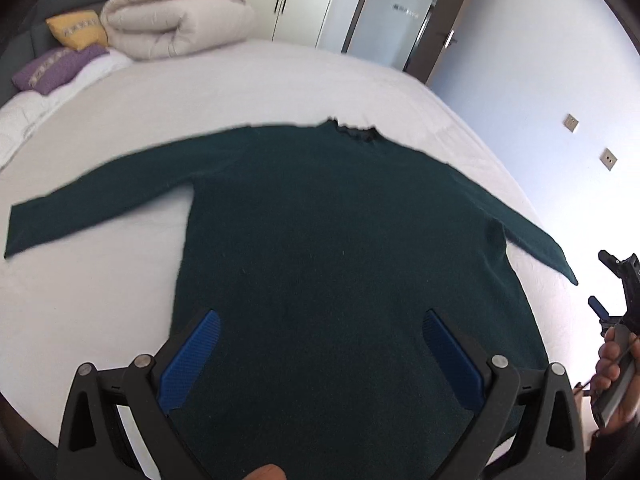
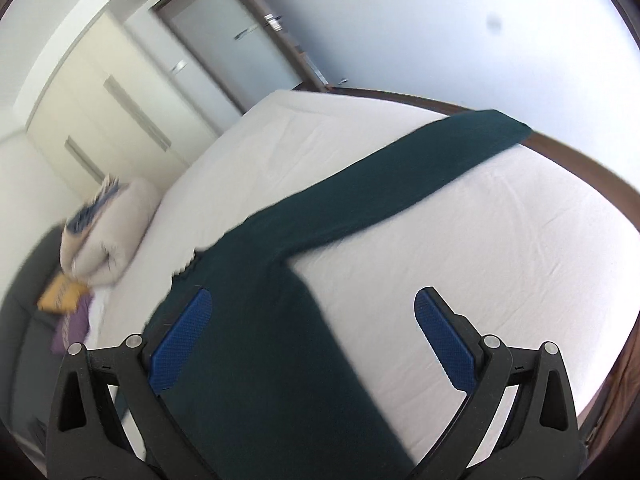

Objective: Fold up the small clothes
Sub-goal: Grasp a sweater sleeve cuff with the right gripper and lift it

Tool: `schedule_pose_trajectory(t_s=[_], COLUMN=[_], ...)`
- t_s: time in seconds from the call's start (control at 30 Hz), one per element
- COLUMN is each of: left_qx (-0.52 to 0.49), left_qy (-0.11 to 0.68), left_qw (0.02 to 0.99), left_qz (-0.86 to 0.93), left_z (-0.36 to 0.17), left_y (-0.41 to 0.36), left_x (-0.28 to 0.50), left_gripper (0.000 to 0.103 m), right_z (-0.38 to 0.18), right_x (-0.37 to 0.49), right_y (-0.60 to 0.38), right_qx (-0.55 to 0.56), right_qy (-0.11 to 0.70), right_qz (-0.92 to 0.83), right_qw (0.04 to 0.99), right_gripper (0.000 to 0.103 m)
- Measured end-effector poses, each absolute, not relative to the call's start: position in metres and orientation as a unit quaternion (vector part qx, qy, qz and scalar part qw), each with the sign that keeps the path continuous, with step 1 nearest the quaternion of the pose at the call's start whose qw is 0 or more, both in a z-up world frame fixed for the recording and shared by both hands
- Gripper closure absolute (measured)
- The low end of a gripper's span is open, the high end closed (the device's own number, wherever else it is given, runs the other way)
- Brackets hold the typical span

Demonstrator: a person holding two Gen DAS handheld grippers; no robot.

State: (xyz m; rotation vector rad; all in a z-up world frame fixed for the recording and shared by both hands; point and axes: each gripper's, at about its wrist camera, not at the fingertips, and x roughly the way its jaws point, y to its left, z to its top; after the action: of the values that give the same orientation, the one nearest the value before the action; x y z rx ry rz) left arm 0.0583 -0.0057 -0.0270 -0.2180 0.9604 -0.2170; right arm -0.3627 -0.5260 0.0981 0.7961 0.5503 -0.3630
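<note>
Left wrist view shows a dark green long-sleeved knit sweater (image 1: pixel 340 232) spread flat on the white-sheeted bed (image 1: pixel 120 128), sleeves stretched out to both sides, with the left tongs (image 1: pixel 322 330) spread wide above its hem. Right wrist view has the right tongs (image 2: pixel 312 306) likewise agape, empty, over the sweater's side near one sleeve.

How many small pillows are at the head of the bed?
2: a yellow pillow beside the rolled duvet, and a purple pillow just in front of it. Others may be hidden behind the duvet.
</note>
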Motion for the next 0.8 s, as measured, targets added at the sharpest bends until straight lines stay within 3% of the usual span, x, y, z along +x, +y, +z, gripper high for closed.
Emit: schedule_pose_trajectory(t_s=[0.13, 0.3, 0.8], left_qx=[-0.105, -0.116, -0.221], left_qy=[0.459, 0.495, 0.491], left_qw=[0.878, 0.849, 0.813], left_qz=[-0.091, -0.143, -0.221], left_z=[-0.035, -0.052, -0.064], left_y=[-0.013, -0.036, -0.05], left_x=[0.074, 0.1, 0.145], left_gripper=[0.0, 0.0, 0.0], right_z=[0.06, 0.01, -0.004], right_x=[-0.379, -0.371, -0.283], right_y=[-0.637, -0.713, -0.771], right_qx=[0.528, 0.629, 0.635], right_qy=[0.199, 0.181, 0.155], right_qz=[-0.209, -0.196, -0.176], right_qw=[0.799, 0.73, 0.736], right_gripper=[0.0, 0.0, 0.001])
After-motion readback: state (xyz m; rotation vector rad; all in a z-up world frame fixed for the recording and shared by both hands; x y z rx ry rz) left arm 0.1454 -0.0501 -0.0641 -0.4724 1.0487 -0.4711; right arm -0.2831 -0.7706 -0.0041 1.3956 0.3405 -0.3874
